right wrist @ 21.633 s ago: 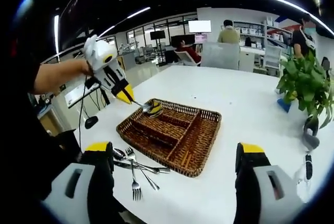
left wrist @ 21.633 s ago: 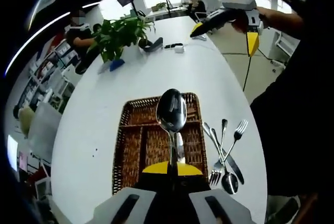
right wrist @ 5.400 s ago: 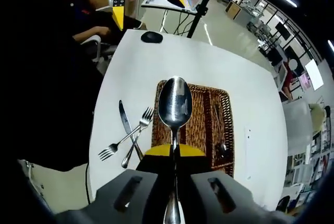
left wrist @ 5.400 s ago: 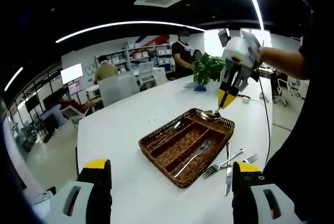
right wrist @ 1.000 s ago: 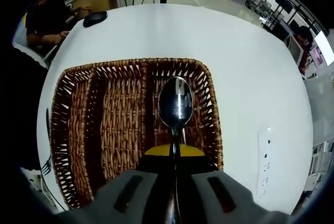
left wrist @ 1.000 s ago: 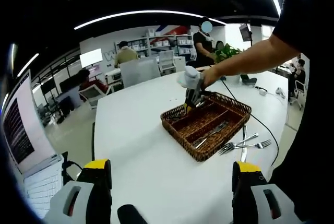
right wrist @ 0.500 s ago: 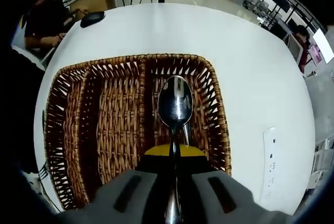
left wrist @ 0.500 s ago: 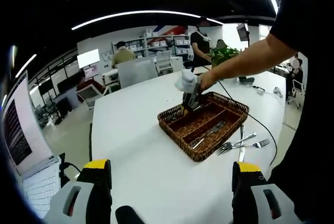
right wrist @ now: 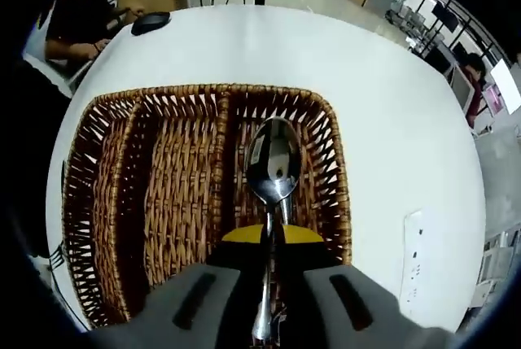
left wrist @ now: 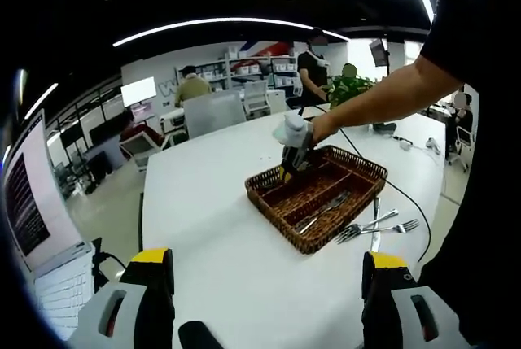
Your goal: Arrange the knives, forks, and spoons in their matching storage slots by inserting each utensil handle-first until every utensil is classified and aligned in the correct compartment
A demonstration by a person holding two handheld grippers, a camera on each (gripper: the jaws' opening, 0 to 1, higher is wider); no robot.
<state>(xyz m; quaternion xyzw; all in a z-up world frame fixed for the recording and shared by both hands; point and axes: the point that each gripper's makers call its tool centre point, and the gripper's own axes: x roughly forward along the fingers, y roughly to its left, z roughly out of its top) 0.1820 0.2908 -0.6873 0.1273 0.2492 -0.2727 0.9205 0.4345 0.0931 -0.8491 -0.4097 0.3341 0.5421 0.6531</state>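
Note:
A brown wicker tray [right wrist: 269, 89] with long slots lies below my right gripper [right wrist: 266, 237]. That gripper is shut on the handle of a steel spoon [right wrist: 273, 163], whose bowl hangs over the tray's right-hand slot. In the left gripper view the same tray [left wrist: 286, 224] sits mid-table, with the right gripper [left wrist: 291, 144] in a person's hand over its far left corner. A utensil [left wrist: 326, 206] lies in one slot. Forks and a knife [left wrist: 381, 224] rest on the table to the right of the tray. My left gripper [left wrist: 267, 284] is open and holds nothing, well short of the tray.
The table [left wrist: 220, 243] is white and wide. A black mouse [right wrist: 151, 22] sits near its far edge, and a white strip [right wrist: 415, 261] lies right of the tray. A dark object [left wrist: 195, 335] is near my left jaw. People, chairs and a plant stand beyond the table.
The right gripper has tipped slightly, and the spoon's bowl now sits a little lower over the right-hand slot. The left gripper has barely moved.

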